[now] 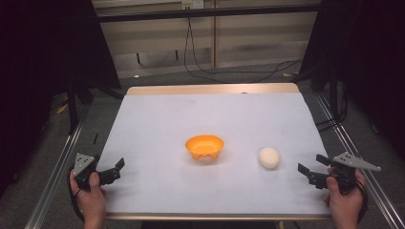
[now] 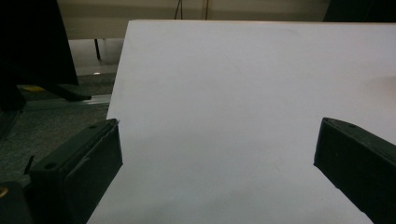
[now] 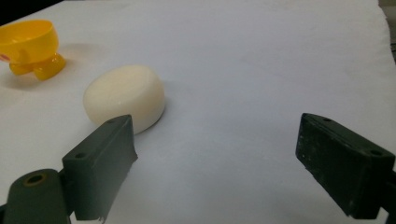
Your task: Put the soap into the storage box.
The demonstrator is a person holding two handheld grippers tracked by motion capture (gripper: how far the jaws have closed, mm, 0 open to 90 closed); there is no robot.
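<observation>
From the high view I have my left tool (image 1: 118, 168) at the near left corner of the bench (image 1: 157, 119), and my right tool (image 1: 311, 167) at the near right edge. Each is held in a hand: the left hand (image 1: 90, 196) and right hand (image 1: 345, 200) come in from the bottom.

The bun (image 1: 269, 157), a pale rounded lump, lies on the white sheet to the right of centre, near my right tool but not touching it. In the right gripper view the bun (image 3: 125, 97) sits ahead and to the left, just behind the tip of the left jaw; I cannot tell whether that jaw touches it. It is not between the jaws. The right tool (image 3: 215, 154) stands wide, with bare sheet in the gap.

The bowl (image 1: 204, 146), orange and upright, stands near the middle of the bench, to the left of the bun and apart from it. In the right gripper view the bowl (image 3: 29, 46) is at the far left, beyond the bun.

In the left gripper view my left tool (image 2: 218, 149) is also wide, its jaws over the plain white sheet, and it grips nothing. It is well apart from both bowl and bun.
</observation>
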